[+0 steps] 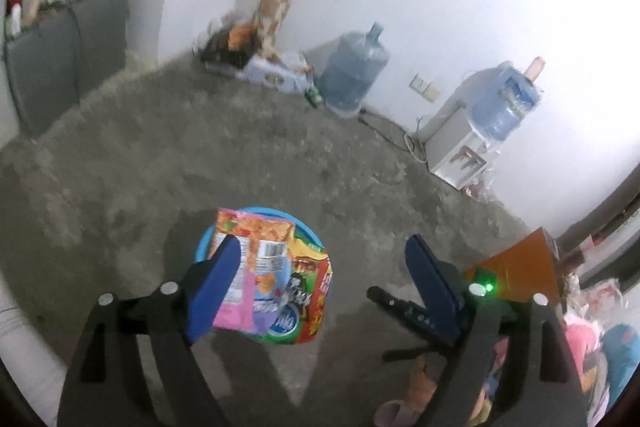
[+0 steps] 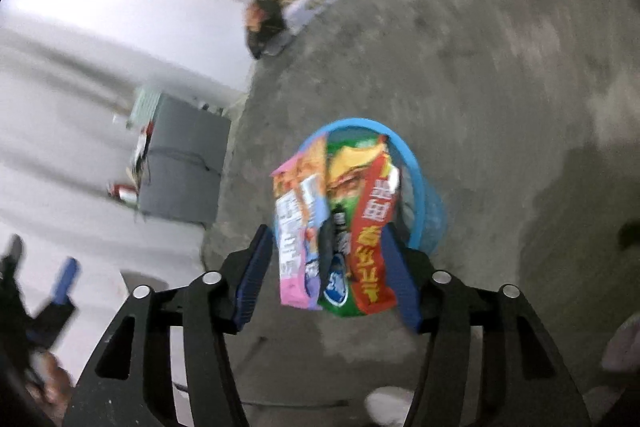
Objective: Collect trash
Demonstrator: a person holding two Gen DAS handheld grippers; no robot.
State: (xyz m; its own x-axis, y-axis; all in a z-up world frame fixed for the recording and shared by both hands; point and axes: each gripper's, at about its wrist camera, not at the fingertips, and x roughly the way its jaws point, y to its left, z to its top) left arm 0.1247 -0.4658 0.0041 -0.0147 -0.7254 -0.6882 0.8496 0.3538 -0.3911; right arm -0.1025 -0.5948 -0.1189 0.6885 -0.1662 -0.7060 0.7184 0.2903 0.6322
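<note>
Wrappers (image 2: 336,227) hang over the blue basket (image 2: 416,187) (both hand-held grippers spread, pads clear); drop step, I next seek remaining trash.

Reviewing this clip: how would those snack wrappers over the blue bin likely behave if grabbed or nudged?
Probably floppy: the wrappers look creased and bent, so they would fold rather than hold shape. Likely very light, being flat empty film. Possibly slippery, since the printed surface looks glossy. With the right claw open around them above the bin, they would probably drop or flutter in.

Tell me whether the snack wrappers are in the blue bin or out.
Partly in: the snack wrappers stand in the blue bin, tops poking above its rim.
</note>
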